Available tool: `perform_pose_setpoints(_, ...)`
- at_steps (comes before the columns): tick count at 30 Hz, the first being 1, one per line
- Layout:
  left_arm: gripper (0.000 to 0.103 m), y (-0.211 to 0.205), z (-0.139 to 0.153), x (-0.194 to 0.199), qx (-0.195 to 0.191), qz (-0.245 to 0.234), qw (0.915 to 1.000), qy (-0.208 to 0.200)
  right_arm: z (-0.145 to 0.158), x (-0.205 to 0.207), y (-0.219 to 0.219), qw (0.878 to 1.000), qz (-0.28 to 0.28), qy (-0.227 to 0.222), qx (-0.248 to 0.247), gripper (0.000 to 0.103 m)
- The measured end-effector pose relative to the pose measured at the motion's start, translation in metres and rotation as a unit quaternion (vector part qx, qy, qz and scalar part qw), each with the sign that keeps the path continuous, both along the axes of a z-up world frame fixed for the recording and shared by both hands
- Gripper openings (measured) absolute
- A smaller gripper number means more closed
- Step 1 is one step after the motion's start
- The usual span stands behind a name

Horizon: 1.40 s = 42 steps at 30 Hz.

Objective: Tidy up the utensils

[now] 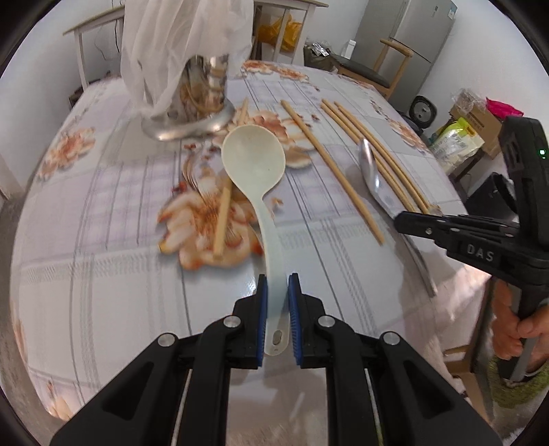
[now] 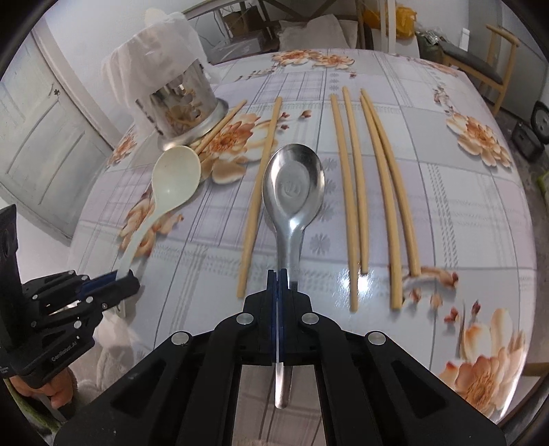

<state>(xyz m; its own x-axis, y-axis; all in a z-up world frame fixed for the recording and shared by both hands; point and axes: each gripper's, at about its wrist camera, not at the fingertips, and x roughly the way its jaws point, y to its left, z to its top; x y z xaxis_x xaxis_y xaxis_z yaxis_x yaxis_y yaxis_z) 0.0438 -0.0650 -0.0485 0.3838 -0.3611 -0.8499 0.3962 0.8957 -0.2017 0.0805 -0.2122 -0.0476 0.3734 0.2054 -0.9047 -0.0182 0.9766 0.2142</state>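
My left gripper (image 1: 277,279) is shut on the handle of a cream plastic spoon (image 1: 255,161), bowl pointing away over the table; it also shows in the right wrist view (image 2: 176,176). My right gripper (image 2: 278,274) is shut on the handle of a metal spoon (image 2: 293,183), also seen in the left wrist view (image 1: 372,171). Several wooden chopsticks (image 2: 357,185) lie in rows on the flowered tablecloth (image 2: 463,212). A metal utensil holder (image 2: 182,109) draped with white cloth stands at the far left, also in the left wrist view (image 1: 195,92).
One chopstick (image 1: 222,219) lies under the cream spoon, another (image 1: 331,168) to its right. A wooden chair (image 1: 384,68) and a fridge (image 1: 408,31) stand beyond the table. Boxes and bags (image 1: 470,130) sit on the floor at right.
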Motion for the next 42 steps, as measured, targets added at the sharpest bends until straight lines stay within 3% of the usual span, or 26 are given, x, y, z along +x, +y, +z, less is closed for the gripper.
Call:
perform_pose_setpoints(8,0.012,0.001,0.003,-0.014,-0.033,-0.028,0.9989,0.021,0.002,-0.005,-0.007,1.0,-0.004,0.001,0.024,0.004)
perform_pose_setpoints(10,0.017,0.0,0.006,-0.015,-0.049,-0.047,0.9974,0.023,0.005,-0.005,-0.01,0.999,-0.005,-0.004,0.043,0.008)
perform_pose_setpoints(12,0.025,-0.001,0.012,-0.016,-0.063,-0.067,0.9956,0.018,0.008,-0.005,-0.014,0.998,-0.006,-0.012,0.054,0.018)
perform_pose_setpoints(16,0.027,-0.002,0.022,-0.01,-0.077,-0.093,0.9927,-0.002,0.012,-0.004,-0.019,0.998,-0.01,-0.025,0.064,0.021)
perform_pose_setpoints(24,0.027,0.003,0.027,0.034,0.002,-0.062,0.995,-0.078,0.013,0.001,-0.02,0.997,-0.002,-0.037,0.075,0.022)
perform_pose_setpoints(29,0.027,0.0,0.018,0.068,0.039,-0.052,0.9945,-0.082,0.012,0.004,-0.02,0.996,0.002,-0.042,0.078,0.022)
perform_pose_setpoints(35,0.028,-0.005,0.006,0.094,0.042,-0.064,0.9946,-0.07,0.01,0.009,-0.025,0.995,0.0,-0.045,0.084,0.022)
perform_pose_setpoints(42,0.026,-0.005,0.005,0.097,0.032,-0.069,0.9939,-0.079,0.01,0.014,-0.028,0.995,-0.002,-0.046,0.087,0.022)
